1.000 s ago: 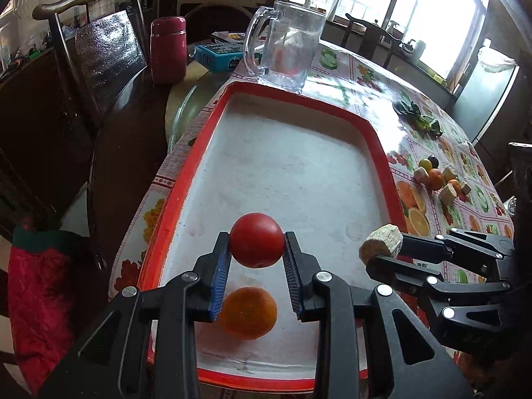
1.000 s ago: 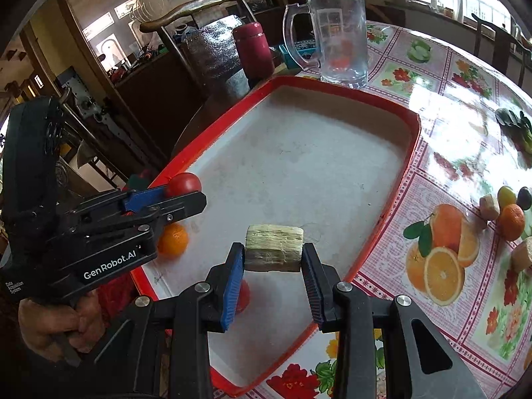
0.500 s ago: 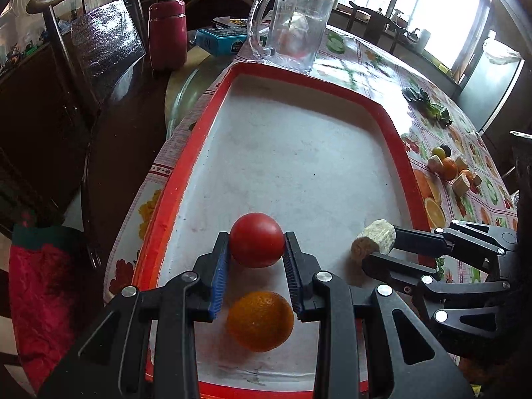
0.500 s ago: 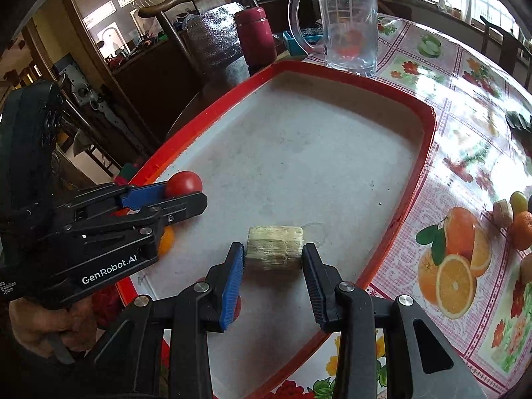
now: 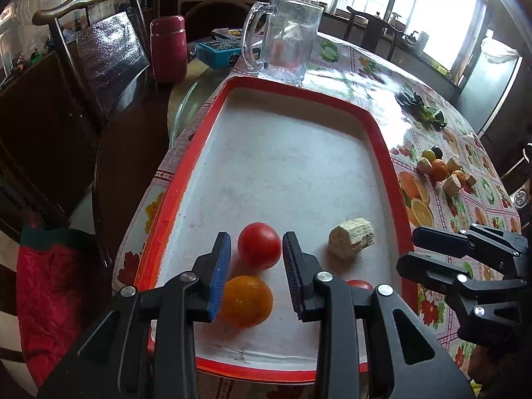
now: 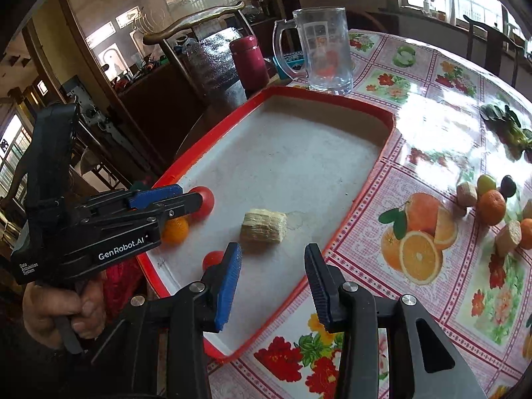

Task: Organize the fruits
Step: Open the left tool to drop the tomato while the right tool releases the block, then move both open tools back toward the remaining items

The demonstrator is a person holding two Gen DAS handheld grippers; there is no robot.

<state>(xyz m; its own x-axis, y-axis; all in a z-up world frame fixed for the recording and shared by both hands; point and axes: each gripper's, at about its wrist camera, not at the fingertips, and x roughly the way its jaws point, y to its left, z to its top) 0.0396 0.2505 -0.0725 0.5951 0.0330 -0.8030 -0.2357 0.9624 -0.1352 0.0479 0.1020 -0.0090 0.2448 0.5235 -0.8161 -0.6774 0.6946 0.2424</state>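
Note:
A red tomato (image 5: 259,246) rests on the red-rimmed tray (image 5: 186,183) between the fingertips of my left gripper (image 5: 256,237). A thin gap shows beside the blue pad, so the tomato is not squeezed. An orange (image 5: 246,301) lies just below it, and another red fruit (image 5: 357,284) peeks out behind the right finger. A pale fibrous chunk (image 6: 264,226) lies on the tray just beyond my right gripper (image 6: 273,252), whose jaws are opening with nothing between them. In the right wrist view a hand holds the left gripper (image 6: 191,199) at the tomato (image 6: 204,199).
Loose fruits and pale chunks (image 5: 439,169) sit in a pile on the flowered tablecloth right of the tray. A glass mug (image 5: 286,46) stands at the tray's far end, with a red flask (image 5: 168,50) and a chair behind. Green leaves (image 5: 422,109) lie far right.
My right gripper has let go of the pale chunk, which now lies on the tray, and has drawn back. The tomato has come down onto the tray and sits loose between the left fingers.

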